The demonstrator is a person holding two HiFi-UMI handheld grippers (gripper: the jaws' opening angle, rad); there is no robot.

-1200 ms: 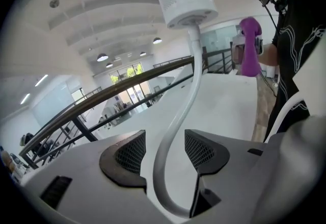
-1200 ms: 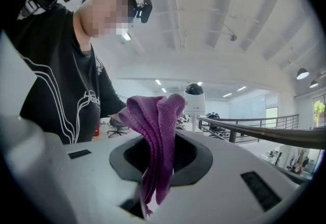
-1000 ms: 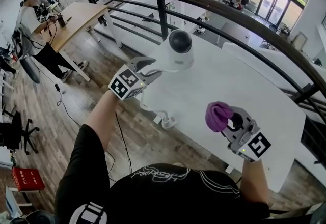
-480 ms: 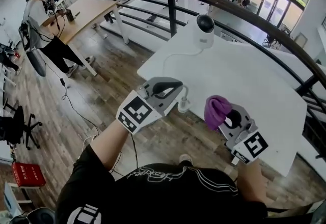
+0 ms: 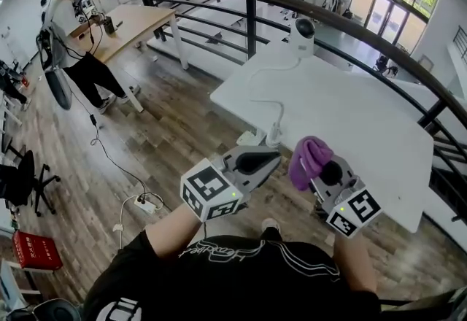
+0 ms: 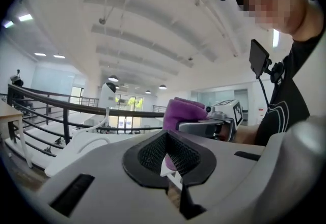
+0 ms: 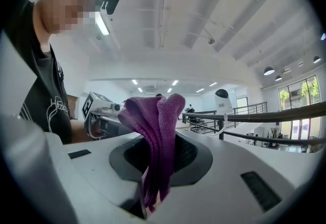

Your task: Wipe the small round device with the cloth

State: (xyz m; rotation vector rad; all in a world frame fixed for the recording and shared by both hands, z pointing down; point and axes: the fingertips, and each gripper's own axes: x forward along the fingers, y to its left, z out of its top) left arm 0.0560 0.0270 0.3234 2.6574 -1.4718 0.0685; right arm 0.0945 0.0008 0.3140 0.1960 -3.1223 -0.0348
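Observation:
The small round device [image 5: 301, 29], white with a black dome, stands at the far corner of the white table [image 5: 350, 122]; it also shows small in the left gripper view [image 6: 108, 96] and the right gripper view [image 7: 222, 96]. Its white cable [image 5: 273, 119] runs to the table's near edge. My left gripper [image 5: 266, 159] hangs off the table's near side, shut with nothing between its jaws [image 6: 170, 159]. Beside it my right gripper [image 5: 321, 166] is shut on the purple cloth [image 5: 308, 155], which stands bunched above the jaws [image 7: 155, 131]. Both grippers are well short of the device.
A dark curved railing [image 5: 350, 20] runs behind the table. At the back left a person [image 5: 73, 35] stands at a wooden desk [image 5: 139, 20]. A power strip [image 5: 146, 203] and cords lie on the wood floor; a red box [image 5: 36, 250] sits at lower left.
My left gripper let go of the device, drew back toward my body and shut. The device now stands at the table's far corner. The right gripper with the cloth also drew back.

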